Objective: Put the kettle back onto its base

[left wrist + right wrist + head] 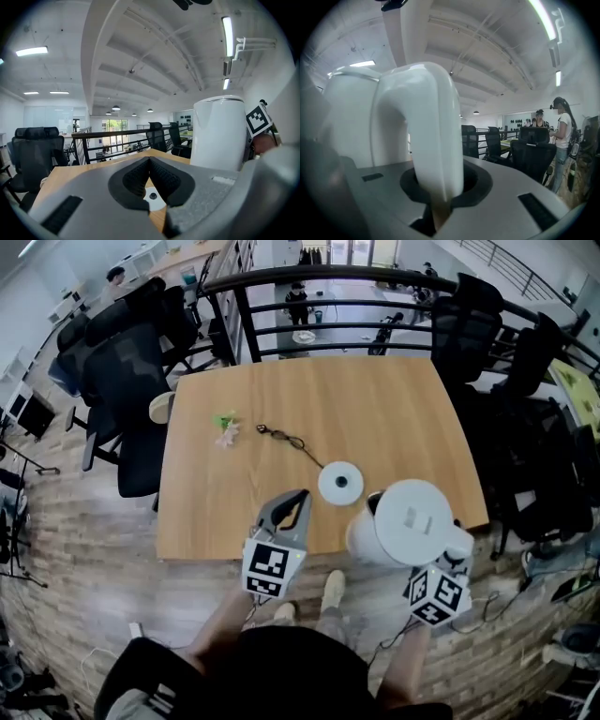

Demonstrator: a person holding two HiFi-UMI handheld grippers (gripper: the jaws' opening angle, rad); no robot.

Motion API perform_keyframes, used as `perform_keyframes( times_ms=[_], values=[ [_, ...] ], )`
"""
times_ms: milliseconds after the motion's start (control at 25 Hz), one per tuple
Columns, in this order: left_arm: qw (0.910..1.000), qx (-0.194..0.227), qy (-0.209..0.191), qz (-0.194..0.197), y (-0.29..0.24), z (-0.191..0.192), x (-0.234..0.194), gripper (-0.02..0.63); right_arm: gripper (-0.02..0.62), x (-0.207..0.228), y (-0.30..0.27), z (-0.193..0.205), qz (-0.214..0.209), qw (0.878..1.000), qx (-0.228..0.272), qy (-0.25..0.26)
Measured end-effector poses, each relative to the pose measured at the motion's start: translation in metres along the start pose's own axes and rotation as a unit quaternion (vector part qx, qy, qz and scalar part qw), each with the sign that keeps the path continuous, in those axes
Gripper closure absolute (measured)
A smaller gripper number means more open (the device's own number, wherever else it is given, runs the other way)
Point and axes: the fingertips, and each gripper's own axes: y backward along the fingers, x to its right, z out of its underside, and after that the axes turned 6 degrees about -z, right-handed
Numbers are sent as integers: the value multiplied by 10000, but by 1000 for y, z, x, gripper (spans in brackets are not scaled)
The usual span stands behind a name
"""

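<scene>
The right gripper (440,190) is clamped narrow on the white handle (436,117), and the kettle (412,521) is held upright just ahead of its pads, at the near edge of the wooden table (394,418). The left gripper (149,163) is pinched together with nothing held, the round base (340,482) lying just beyond its tips. The kettle is best kept level, centred over the base's pin, then lowered straight down, with the cord (291,440) left undisturbed

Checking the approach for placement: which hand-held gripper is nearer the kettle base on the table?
Left. The left hand-held gripper points at the base from just beside it, empty. The right hand-held gripper is farther off, clamped on the handle of the kettle.
</scene>
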Motion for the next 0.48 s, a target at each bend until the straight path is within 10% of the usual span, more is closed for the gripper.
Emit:
perform_keyframes(
  times_ms=[480],
  values=[
    [9975, -233, 186, -635, -49, 17, -24, 606, 549, -4, -96, 5, -549, 9985, 36, 83]
  ],
)
